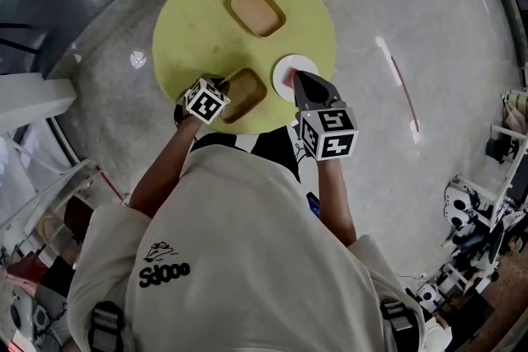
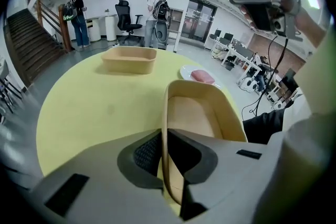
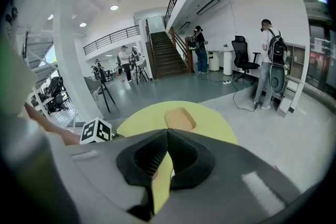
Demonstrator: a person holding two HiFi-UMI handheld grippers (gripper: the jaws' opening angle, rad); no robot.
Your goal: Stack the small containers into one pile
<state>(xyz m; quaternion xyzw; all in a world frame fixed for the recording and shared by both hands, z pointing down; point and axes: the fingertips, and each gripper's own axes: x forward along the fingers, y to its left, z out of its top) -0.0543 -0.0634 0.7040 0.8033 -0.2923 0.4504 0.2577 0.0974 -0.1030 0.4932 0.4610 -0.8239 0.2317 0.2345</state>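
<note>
Nearest the person, the left claw (image 2: 164,136) is clamped on the left wall of the near container (image 1: 245,93), with one pad inside the wall and one outside. This tan, empty container sits at the near edge of the round yellow table (image 1: 190,29).

Just to its right lies a white plate (image 1: 285,64) carrying a small pink piece (image 2: 202,76). The right claw (image 3: 167,134) hangs over the plate with its jaws together and nothing between them.

The far container (image 1: 258,11), also tan and empty, stands upright towards the far side of the table, well apart from the near one. The rest of the yellow top is bare, with a few faint marks.

The table stands on a pale grey concrete floor (image 1: 429,177), which gives way to a darker, glossy area beyond the table.

The room is a large, bright hall. A staircase (image 3: 164,55) with a wooden rail rises at the back. A black office chair (image 2: 126,16) stands by a desk, and two people (image 2: 79,18) with backpacks stand near it.
</note>
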